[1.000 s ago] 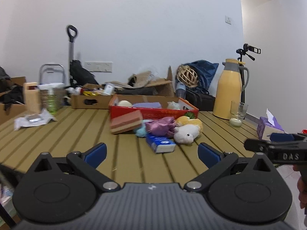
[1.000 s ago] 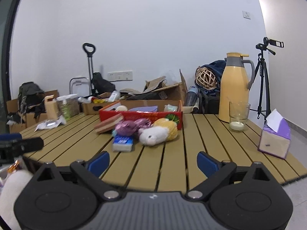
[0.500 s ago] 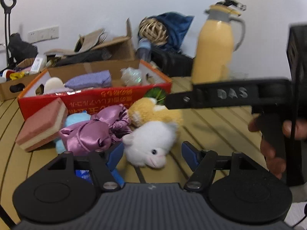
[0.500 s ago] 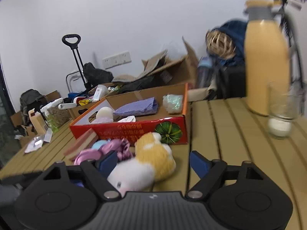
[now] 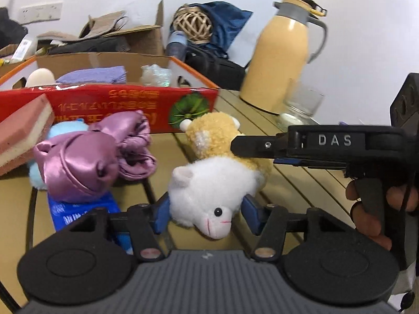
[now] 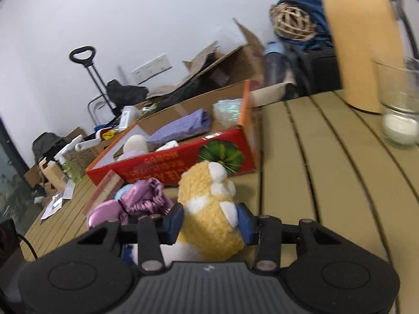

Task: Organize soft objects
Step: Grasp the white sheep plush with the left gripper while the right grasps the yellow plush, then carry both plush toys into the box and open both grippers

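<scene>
A white plush sheep [image 5: 209, 191] lies on the slatted table, and my left gripper [image 5: 205, 210] has its blue pads against both sides of its head. A yellow plush [image 6: 209, 209] lies just behind it; my right gripper [image 6: 210, 221] has its pads pressed on both of its sides. The yellow plush also shows in the left wrist view [image 5: 212, 136], with the right gripper's finger [image 5: 262, 145] on it. A purple satin pouch [image 5: 89, 154], a blue plush [image 5: 65, 130], a pink sponge [image 5: 21, 133] and a blue packet [image 5: 81, 214] lie to the left.
A red cardboard box [image 5: 117, 102] holding a purple cloth [image 5: 91, 74] and other soft items stands behind the toys. A yellow thermos [image 5: 277, 57] and a glass [image 5: 301, 107] stand at the right. Boxes and bags crowd the far side.
Both grippers moved forward to the plush pile and narrowed. The left now brackets the white sheep and the right brackets the yellow plush.
</scene>
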Demonstrator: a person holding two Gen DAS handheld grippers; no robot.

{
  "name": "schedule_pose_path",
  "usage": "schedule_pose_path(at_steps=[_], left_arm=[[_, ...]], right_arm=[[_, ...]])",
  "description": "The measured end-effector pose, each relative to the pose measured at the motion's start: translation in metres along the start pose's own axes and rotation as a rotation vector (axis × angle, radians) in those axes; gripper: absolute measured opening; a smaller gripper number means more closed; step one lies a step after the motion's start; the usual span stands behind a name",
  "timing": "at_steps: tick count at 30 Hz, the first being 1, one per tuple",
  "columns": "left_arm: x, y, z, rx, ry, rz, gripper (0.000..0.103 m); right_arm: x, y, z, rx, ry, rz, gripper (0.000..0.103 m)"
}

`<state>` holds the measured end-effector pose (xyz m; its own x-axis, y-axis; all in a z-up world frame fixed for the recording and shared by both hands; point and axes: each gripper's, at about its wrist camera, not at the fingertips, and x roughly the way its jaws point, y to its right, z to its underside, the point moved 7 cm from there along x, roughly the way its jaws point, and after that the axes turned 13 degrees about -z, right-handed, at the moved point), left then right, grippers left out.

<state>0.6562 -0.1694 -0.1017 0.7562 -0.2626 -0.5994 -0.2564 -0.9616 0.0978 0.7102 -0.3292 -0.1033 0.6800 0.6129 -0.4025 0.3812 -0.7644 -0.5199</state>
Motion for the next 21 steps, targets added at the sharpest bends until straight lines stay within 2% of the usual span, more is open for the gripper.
schedule_pose_path(at_steps=[4, 11, 16, 21], left_arm=[[-0.053, 0.01, 0.003, 0.016, 0.06, 0.036, 0.056], [-0.151, 0.025, 0.018, 0.094, 0.17, 0.052, 0.055], [-0.182, 0.027, 0.026, 0.082, 0.193, 0.051, 0.055], [-0.193, 0.02, 0.024, 0.083, 0.205, 0.069, 0.055]], right_arm=[[-0.034, -0.015, 0.007, 0.027, 0.067, -0.011, 0.039], [-0.112, -0.086, 0.032, -0.024, 0.164, -0.048, 0.039], [-0.142, -0.119, 0.041, -0.069, 0.192, -0.049, 0.038], [-0.15, -0.136, 0.045, -0.126, 0.185, -0.035, 0.039]])
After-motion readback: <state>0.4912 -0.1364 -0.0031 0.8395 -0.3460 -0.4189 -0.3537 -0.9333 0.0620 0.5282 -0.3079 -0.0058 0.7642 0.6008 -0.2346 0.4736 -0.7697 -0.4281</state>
